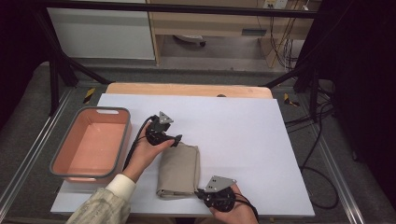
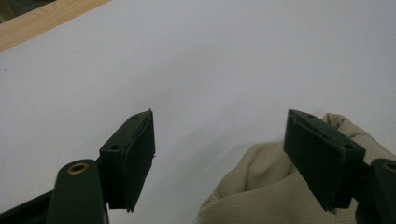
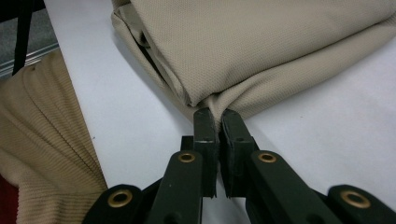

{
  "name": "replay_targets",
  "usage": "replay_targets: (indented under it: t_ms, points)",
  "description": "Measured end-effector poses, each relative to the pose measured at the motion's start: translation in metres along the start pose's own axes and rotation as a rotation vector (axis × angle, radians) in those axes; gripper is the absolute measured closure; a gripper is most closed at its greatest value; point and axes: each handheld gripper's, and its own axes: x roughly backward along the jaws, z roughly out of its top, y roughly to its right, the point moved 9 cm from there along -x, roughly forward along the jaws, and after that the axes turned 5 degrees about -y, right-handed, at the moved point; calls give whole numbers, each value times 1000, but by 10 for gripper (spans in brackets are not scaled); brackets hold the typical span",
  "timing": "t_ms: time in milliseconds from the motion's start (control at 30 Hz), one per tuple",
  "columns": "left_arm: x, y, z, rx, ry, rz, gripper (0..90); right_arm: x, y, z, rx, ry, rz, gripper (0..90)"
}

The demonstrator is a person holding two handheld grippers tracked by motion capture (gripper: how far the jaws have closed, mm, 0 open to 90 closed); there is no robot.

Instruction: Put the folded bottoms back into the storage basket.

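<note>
**Two grippers at one folded cloth**

High view is showing us a white table sheet with one folded beige cloth lying at the lower middle of the frame. We are seeing the left gripper sitting at the cloth's upper left corner and the right gripper sitting at its lower right corner.

We are looking along the left gripper in its own view: its jaws are standing wide apart, with a bunched corner of the cloth lying against the jaw at the right of that frame, and bare sheet between the pads. Nothing is being pinched there.

We are finding the right gripper in its own view with its jaws pressed together on an edge of the cloth, the fabric puckering where the pads are biting.

We are counting two grippers, one cloth and one bin. That salmon-pink bin with a grey rim is resting at the left of the high view, beside the sheet's left edge, and we are seeing nothing inside it.
</note>
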Motion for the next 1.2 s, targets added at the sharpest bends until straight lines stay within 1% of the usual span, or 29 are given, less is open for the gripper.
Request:
replay_targets:
  t_ms: [133,233,333,567,767,933,1000,1067,1133,1200]
  points:
    - [-1,0,-1,-1,-4,-1,279,0,0,0,1,0,0,866]
    - [0,-2,-1,-3,1,13,313,0,0,0,0,0,0,866]
    - [0,-3,-3,-3,1,16,330,0,0,0,-1,0,-1,866]
    - [-6,-5,-12,-4,-23,20,373,0,0,0,-2,0,0,866]
    - [-12,-2,-24,-11,-52,3,407,0,0,0,0,0,1,866]
    - [-18,-2,-32,-19,-83,3,424,0,0,0,-1,0,0,866]
    - [-22,-1,-36,-28,-104,-7,436,0,0,0,-2,1,1,866]
    - [-24,1,-39,-33,-113,-16,447,0,0,0,-3,2,2,866]
    - [-24,3,-39,-31,-109,-30,476,0,0,0,-3,2,2,866]
    - [-23,6,-40,-43,-109,-50,551,0,0,0,-4,1,3,866]
